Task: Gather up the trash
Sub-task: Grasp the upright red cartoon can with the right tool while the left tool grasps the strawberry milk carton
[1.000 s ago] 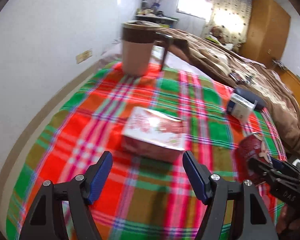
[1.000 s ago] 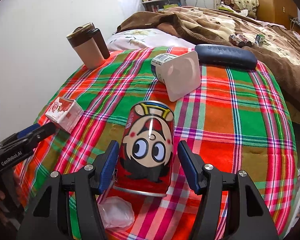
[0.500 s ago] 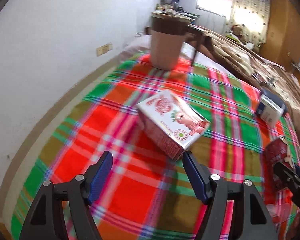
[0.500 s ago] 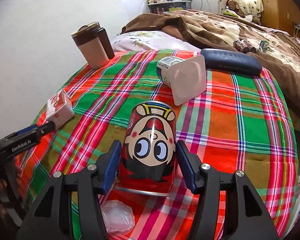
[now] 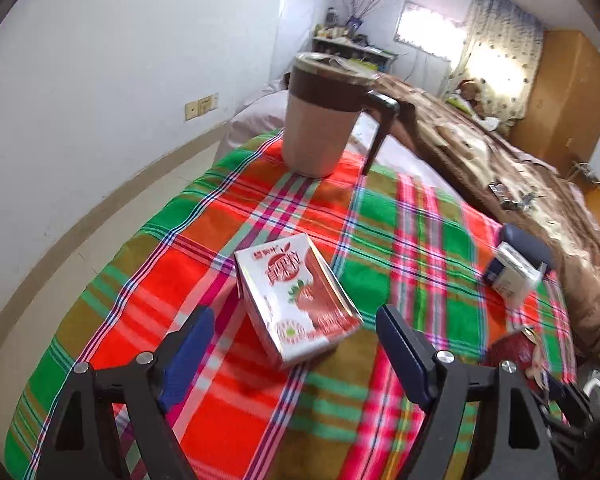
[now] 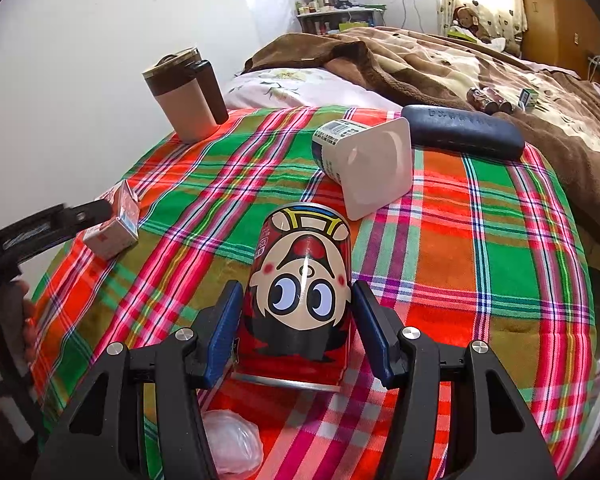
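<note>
On the plaid cloth (image 5: 384, 240), the strawberry drink carton (image 5: 296, 300) lies on its side nearer the viewer than the brown lidded mug (image 5: 320, 116), its long axis slanting toward the left gripper (image 5: 294, 344) and slightly right. That gripper's jaws have just been opening and now stand wide either side of the carton's near end, pads clear of it. To the mug's right, the right gripper (image 6: 296, 328) has pinched in on the cartoon-face can (image 6: 300, 284), lying lengthwise between its jaws; whether the pads press yet, I cannot tell.
</note>
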A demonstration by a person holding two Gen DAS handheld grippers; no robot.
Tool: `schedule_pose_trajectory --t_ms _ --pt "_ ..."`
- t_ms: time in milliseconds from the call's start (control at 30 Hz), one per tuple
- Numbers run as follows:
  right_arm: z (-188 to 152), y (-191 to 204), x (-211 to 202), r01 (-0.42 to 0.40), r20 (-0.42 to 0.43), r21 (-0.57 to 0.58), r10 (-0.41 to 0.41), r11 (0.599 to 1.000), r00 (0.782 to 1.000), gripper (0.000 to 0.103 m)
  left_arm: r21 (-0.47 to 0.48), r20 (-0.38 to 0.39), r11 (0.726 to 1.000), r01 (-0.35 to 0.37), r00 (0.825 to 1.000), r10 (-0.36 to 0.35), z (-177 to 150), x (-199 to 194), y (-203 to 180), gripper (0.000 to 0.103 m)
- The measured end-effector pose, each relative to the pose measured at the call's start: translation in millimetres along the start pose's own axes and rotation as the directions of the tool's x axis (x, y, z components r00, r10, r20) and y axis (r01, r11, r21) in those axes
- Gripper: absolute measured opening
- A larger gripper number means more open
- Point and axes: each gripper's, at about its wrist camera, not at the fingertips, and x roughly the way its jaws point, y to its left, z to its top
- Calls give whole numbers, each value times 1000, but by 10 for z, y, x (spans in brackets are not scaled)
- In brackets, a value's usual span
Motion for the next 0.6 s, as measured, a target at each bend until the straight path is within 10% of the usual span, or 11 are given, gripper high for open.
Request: schedule_pose_trajectory --t_ms 600 --pt "5 22 19 16 22 -33 -16 999 1000 57 20 -62 996 -91 994 92 90 549 -46 68"
